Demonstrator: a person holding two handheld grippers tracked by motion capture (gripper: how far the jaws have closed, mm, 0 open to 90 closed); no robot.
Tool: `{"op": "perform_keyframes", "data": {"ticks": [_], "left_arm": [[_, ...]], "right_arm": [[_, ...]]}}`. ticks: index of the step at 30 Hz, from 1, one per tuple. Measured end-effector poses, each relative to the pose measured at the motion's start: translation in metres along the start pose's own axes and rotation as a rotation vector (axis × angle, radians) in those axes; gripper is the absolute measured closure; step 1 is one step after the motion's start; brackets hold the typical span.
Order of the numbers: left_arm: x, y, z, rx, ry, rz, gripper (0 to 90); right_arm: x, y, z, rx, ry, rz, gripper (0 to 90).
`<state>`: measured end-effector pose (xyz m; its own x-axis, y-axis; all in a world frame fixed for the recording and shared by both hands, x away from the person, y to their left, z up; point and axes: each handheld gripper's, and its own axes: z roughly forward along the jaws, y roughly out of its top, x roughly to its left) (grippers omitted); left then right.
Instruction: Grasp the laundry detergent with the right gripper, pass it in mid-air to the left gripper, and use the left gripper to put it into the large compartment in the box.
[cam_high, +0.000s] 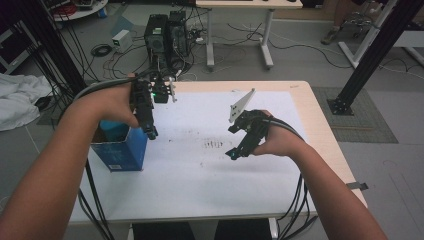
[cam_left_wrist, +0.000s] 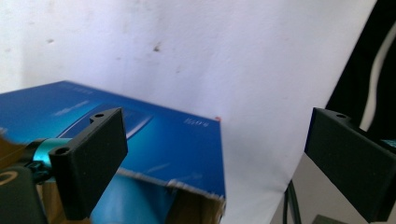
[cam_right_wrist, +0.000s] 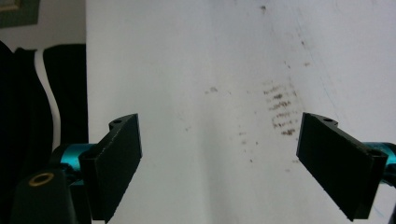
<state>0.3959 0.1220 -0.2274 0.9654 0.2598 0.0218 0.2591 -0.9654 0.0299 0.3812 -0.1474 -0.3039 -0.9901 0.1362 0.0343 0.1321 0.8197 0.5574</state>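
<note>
Left gripper view gives us the left gripper (cam_left_wrist: 215, 158) with its jaws spread wide and nothing between them. Below and between them we see the top corner of a blue box (cam_left_wrist: 154, 140), its brown cardboard edge torn along the open rim. What lies inside we cannot tell; from the high view the opening looks dark teal and the hand covers much of it.

Right gripper view gives us the right gripper (cam_right_wrist: 219, 163), jaws likewise wide apart and empty, hanging over the white sheet (cam_right_wrist: 196, 70) above a patch of dark smudges (cam_right_wrist: 280, 112).

From the high view we see the left gripper (cam_high: 151, 132) pointing down at the near right corner of the blue box (cam_high: 122, 152), just above its rim; whether a jaw touches it we cannot tell. The box stands upright at the left edge of the desk (cam_high: 325, 135), its long axis vertical and its open mouth facing up. The right gripper (cam_high: 234, 152) hovers right of the desk's middle, tilted down toward the left, near the smudges (cam_high: 214, 144) and well apart from the box. The sheet covers most of the desk. Behind the far edge stand computer towers (cam_high: 167, 35) among floor cables.
</note>
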Motion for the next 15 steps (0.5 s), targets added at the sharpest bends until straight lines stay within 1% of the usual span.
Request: {"op": "perform_keyframes", "data": {"ticks": [3, 8, 9, 11, 13, 14, 15], "left_arm": [[-0.003, 0.009, 0.012, -0.004, 0.002, 0.027, 5.9], [-0.011, 0.025, 0.036, 0.011, -0.012, 0.071, 5.9], [-0.013, 0.028, 0.041, 0.012, -0.02, 0.076, 5.9], [-0.014, 0.033, 0.049, 0.014, -0.034, 0.092, 5.9], [-0.015, 0.036, 0.057, 0.018, -0.046, 0.094, 5.9], [-0.015, 0.036, 0.057, 0.018, -0.046, 0.094, 5.9], [-0.015, 0.038, 0.063, 0.027, -0.056, 0.102, 5.9]], "right_arm": [[-0.003, 0.001, 0.001, 0.048, -0.006, -0.003, 13.4], [-0.007, 0.003, 0.006, 0.164, -0.016, -0.011, 13.4], [-0.008, 0.003, 0.007, 0.181, -0.014, -0.021, 13.4], [-0.009, 0.003, 0.009, 0.209, -0.013, -0.024, 13.4], [-0.01, 0.002, 0.01, 0.234, -0.01, -0.013, 13.4], [-0.01, 0.002, 0.01, 0.234, -0.01, -0.013, 13.4], [-0.01, 0.002, 0.011, 0.248, -0.013, -0.014, 13.4]]}}
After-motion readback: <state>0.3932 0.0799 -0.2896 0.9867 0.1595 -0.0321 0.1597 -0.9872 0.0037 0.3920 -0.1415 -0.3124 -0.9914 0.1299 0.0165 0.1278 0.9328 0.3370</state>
